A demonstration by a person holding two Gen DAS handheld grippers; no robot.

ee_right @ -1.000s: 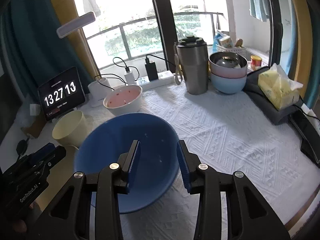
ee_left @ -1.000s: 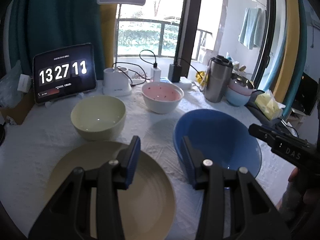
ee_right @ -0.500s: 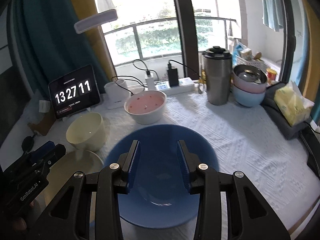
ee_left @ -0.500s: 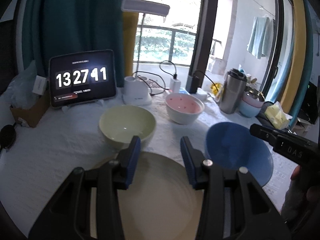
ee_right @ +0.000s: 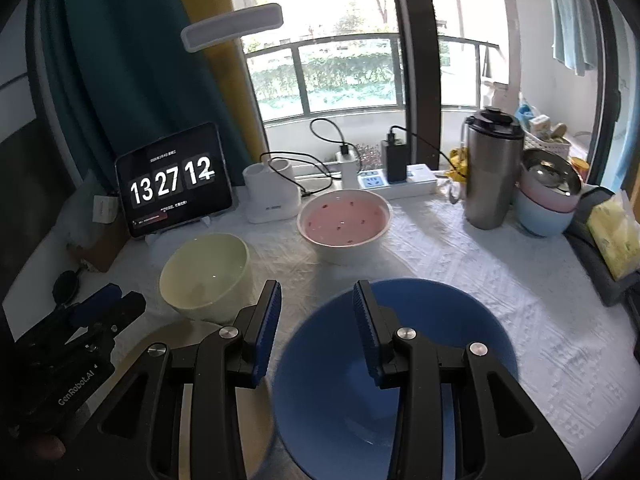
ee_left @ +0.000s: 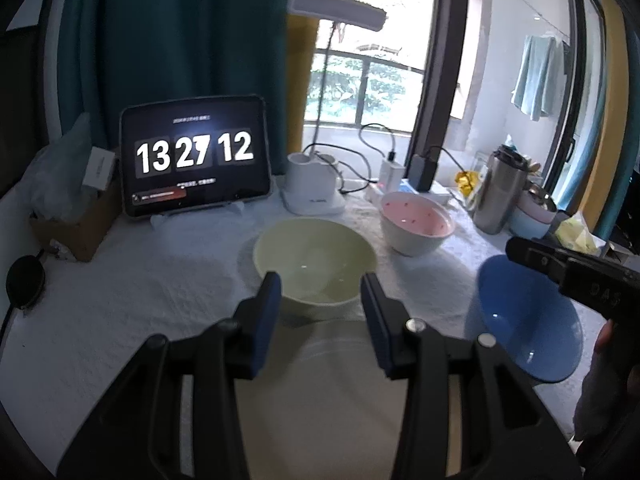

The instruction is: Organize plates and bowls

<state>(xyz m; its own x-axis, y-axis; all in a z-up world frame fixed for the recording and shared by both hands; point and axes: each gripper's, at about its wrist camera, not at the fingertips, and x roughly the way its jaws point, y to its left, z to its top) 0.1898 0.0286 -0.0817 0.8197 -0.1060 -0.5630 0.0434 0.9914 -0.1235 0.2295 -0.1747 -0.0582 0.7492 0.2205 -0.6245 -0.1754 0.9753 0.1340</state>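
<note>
My left gripper [ee_left: 320, 300] is open and empty, above the beige plate [ee_left: 320, 400] and just short of the pale yellow bowl [ee_left: 314, 258]. My right gripper [ee_right: 316, 304] is open and empty, over the left rim of the blue bowl [ee_right: 436, 320]. The blue bowl also shows in the left wrist view [ee_left: 524, 328]. The yellow bowl [ee_right: 204, 272] stands left of the right gripper. A pink-lined white bowl [ee_right: 344, 224] stands further back; it also shows in the left wrist view [ee_left: 416, 220]. The beige plate [ee_right: 168, 340] lies left of the blue bowl.
A tablet clock [ee_left: 196, 160], a white lamp base [ee_left: 312, 188], a power strip [ee_right: 400, 180] with cables, a steel flask [ee_right: 492, 168], stacked pink and blue bowls [ee_right: 548, 200] and a tissue pack [ee_right: 616, 232] line the back and right of the white tablecloth [ee_right: 460, 256].
Both grippers have risen and pulled back, so more of the table shows. The left gripper has swung left, from between the plate and blue bowl toward the yellow bowl. Both stay open.
</note>
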